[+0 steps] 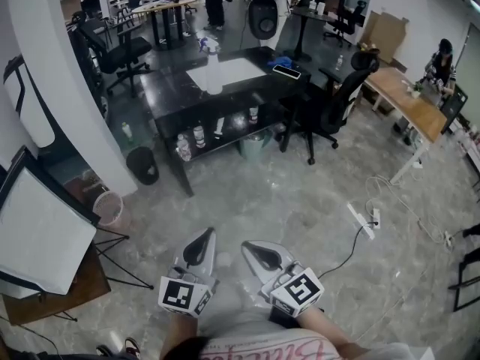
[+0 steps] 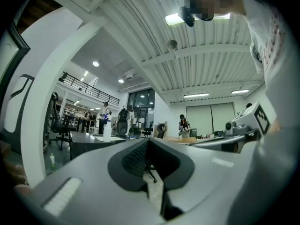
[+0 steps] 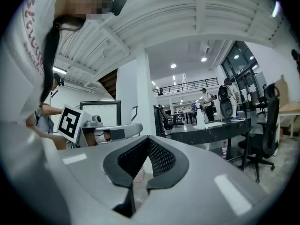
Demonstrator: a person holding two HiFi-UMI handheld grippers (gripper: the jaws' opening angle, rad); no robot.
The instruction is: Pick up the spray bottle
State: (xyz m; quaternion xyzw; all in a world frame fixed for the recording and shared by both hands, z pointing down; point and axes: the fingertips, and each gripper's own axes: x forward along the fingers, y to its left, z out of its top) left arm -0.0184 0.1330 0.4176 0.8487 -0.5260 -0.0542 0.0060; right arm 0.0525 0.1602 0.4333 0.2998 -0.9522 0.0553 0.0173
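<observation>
The spray bottle (image 1: 212, 67), white with a blue head, stands on the far black table (image 1: 169, 96) beside a white sheet (image 1: 236, 72). It is small and distant in the left gripper view (image 2: 107, 130) and in the right gripper view (image 3: 200, 118). My left gripper (image 1: 203, 235) and right gripper (image 1: 250, 247) are side by side at the bottom of the head view, over the stone floor and well short of the table. Both point level toward the table. The left gripper's (image 2: 149, 141) jaws are shut on nothing, and the right gripper's (image 3: 149, 138) jaws also meet with nothing between them.
A black office chair (image 1: 330, 103) stands right of the table, with a black bin (image 1: 142, 165) and a pink basket (image 1: 110, 207) to its left. Bottles (image 1: 199, 135) line the table's lower shelf. A power strip with cable (image 1: 361, 220) lies on the floor at right. A white panel on a stand (image 1: 37, 235) is at left.
</observation>
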